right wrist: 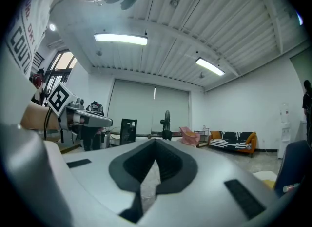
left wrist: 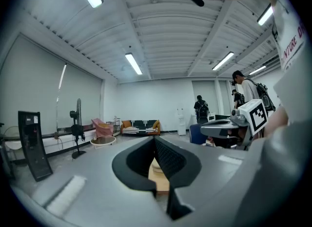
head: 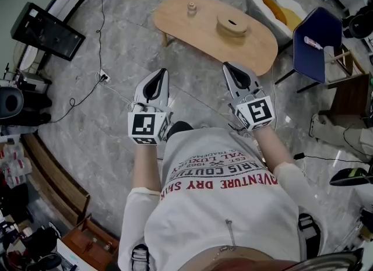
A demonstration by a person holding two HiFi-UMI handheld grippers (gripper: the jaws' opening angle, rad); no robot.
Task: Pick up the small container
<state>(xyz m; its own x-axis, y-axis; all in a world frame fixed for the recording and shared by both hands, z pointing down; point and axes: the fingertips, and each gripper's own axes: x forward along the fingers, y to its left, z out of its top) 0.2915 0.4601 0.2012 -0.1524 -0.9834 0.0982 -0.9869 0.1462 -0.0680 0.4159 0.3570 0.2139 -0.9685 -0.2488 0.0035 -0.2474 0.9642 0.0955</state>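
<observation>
Short of the desk [head: 192,31]: approach step, nothing gripped yet.
Left gripper [head: 158,75] and right gripper [head: 231,67] were held level close to the body, each with jaws pressed together and empty. The container [head: 191,9] stood upright toward the desk's left end, well apart from both grippers and left of a round wooden disc [head: 232,25]. It appeared small, pale tan, with a narrower top. The next move likely called for closing in, spreading one pair of jaws and aligning them around its body.
</observation>
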